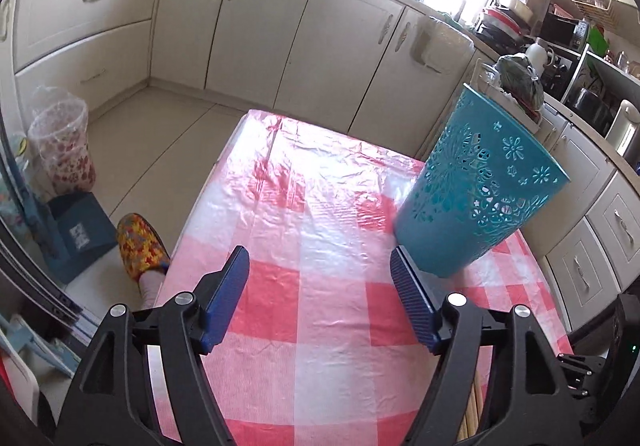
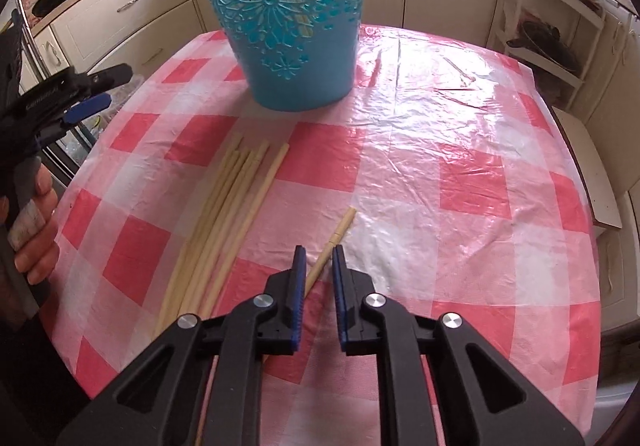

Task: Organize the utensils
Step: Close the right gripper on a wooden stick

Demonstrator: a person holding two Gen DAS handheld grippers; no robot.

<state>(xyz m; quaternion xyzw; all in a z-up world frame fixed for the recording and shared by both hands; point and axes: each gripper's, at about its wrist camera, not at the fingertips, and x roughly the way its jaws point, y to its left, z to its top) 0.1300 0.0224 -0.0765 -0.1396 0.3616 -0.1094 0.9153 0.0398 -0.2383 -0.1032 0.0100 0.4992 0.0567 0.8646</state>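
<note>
A teal cut-out holder [image 2: 292, 26] stands upright at the far side of the pink checked table [image 2: 460, 166]. Nearer lies a bundle of several pale chopsticks [image 2: 228, 214], and a single chopstick [image 2: 340, 226] lies to their right. My right gripper [image 2: 319, 250] hangs low over that single chopstick. Its jaws are narrowly apart with the stick running between them, and the pads do not press on it. My left gripper [image 1: 318, 252] is open wide and empty, left of the holder [image 1: 472, 186]. It also shows at the table's left edge [image 2: 118, 86], held by a hand [image 2: 32, 222].
Cream cabinets [image 1: 256, 26] ring the room. Left of the table, on the floor, are a bag-lined bin [image 1: 60, 142], a blue box [image 1: 80, 234] and a foot in a patterned slipper [image 1: 140, 242]. A white shelf rack [image 2: 552, 26] stands beyond the table's far right corner.
</note>
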